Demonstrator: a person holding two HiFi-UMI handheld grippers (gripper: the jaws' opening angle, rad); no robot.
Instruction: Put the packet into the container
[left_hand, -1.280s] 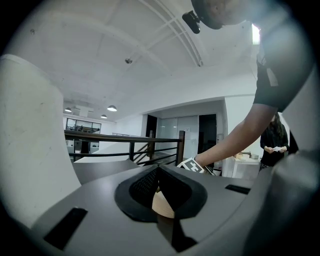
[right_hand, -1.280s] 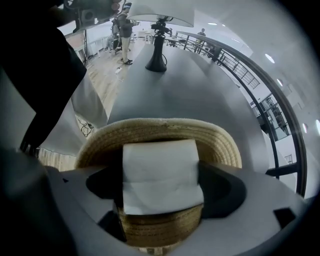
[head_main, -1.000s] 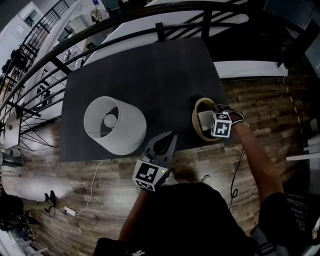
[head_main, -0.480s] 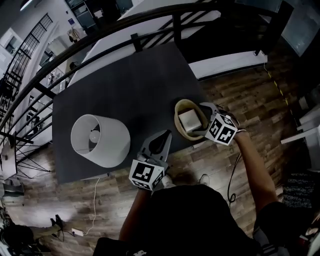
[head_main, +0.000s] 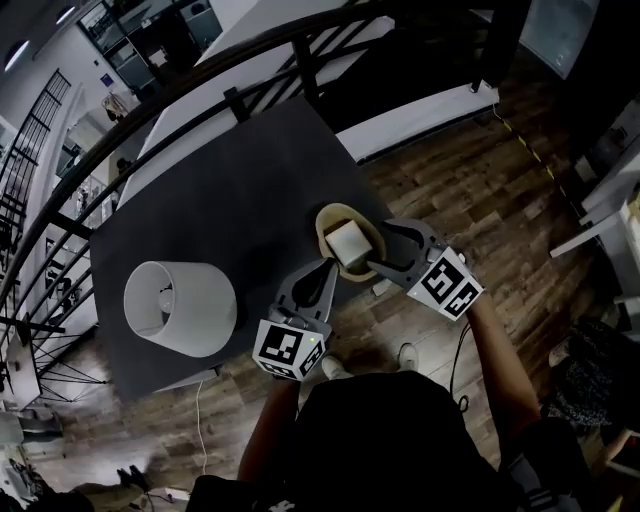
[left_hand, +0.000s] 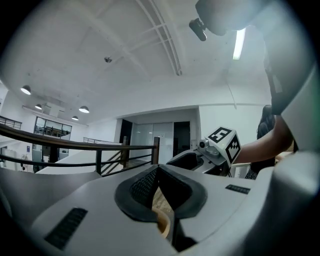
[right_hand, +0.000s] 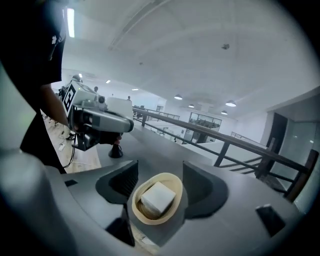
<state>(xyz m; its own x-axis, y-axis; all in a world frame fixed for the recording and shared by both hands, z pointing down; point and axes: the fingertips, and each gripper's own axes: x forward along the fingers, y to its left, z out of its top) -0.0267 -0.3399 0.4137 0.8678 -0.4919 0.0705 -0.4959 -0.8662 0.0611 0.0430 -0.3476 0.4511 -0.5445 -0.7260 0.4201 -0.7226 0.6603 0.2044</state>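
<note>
Dark table (head_main: 230, 170): one container (head_main: 325, 218), one packet (head_main: 348, 243)

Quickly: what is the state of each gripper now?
Left gripper: shut, empty.
Right gripper: open, jaws just closing partway, empty; white square packet lies in tan oval container.

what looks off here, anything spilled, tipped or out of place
Nothing is spilled or broken. Two small things: the white packet lies askew in the bowl rather than flat, and the bowl stands close to the edge of the dark table.
</note>
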